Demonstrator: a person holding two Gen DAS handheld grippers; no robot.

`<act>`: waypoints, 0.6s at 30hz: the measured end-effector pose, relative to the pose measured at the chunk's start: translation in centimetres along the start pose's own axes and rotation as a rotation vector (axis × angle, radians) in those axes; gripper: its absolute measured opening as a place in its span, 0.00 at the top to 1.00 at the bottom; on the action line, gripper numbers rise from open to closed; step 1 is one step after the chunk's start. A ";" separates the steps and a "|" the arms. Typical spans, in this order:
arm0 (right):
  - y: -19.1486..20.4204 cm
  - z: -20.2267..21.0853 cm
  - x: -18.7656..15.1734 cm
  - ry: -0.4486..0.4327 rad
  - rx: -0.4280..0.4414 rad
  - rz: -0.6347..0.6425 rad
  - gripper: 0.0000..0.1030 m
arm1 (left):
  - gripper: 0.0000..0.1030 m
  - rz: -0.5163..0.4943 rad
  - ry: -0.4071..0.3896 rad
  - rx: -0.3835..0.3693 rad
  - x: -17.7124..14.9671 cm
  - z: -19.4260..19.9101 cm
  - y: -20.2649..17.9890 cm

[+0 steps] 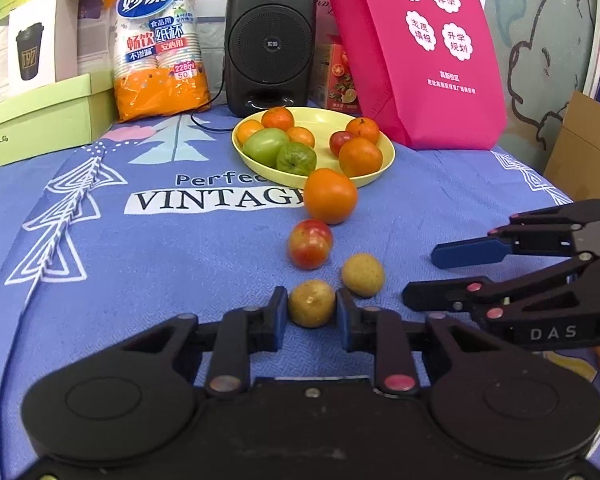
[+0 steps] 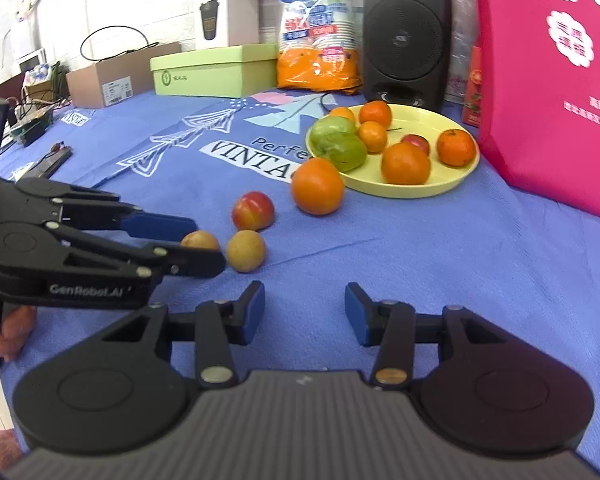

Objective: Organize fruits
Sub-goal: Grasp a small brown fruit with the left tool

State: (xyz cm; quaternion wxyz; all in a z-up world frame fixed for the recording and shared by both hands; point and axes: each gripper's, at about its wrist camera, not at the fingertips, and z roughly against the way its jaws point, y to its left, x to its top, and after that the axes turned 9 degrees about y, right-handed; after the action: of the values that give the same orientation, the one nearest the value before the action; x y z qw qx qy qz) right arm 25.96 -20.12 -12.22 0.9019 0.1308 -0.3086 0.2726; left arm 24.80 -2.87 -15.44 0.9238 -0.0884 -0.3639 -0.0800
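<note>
Seven fruits already sit in the yellow plate (image 1: 374, 172); four remain on the blue-clothed bench (image 1: 140, 264) — an orange (image 1: 330, 196), a red plum (image 1: 310, 244) and two small tan fruits. The left gripper (image 1: 311, 312) pinches the nearer tan fruit (image 1: 311, 303); the other tan fruit (image 1: 363, 274) lies just beside. The right gripper (image 2: 305, 312) is spread, empty. The path to the plate is open — pink bag (image 1: 420, 52) and speaker (image 1: 270, 40) crowd its far rim.

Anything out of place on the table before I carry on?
Four fruits lie off the yellow plate on the blue cloth: an orange, a red plum and two small tan fruits, one gripped by the left gripper. Nothing spilled or damaged.
</note>
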 end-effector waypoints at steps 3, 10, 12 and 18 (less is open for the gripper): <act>0.4 -0.4 0.3 0.000 0.006 0.014 0.55 | 0.76 0.006 0.003 0.008 0.1 0.2 0.3; 1.9 -1.5 1.4 0.005 0.006 0.048 0.55 | 0.76 0.009 0.000 0.090 -0.2 1.0 1.5; 2.3 -1.9 1.7 0.007 -0.003 0.052 0.55 | 0.76 0.027 -0.001 0.087 -0.3 1.1 2.1; 3.3 -2.7 2.4 0.013 -0.009 0.081 0.58 | 0.76 0.044 -0.015 0.080 -0.5 0.9 2.4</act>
State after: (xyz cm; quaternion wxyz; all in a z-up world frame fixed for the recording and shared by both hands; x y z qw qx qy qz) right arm 26.98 -15.33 -12.60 0.8927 0.1127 -0.3091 0.3082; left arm 24.35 -0.33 -15.33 0.9253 -0.0599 -0.3718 -0.0446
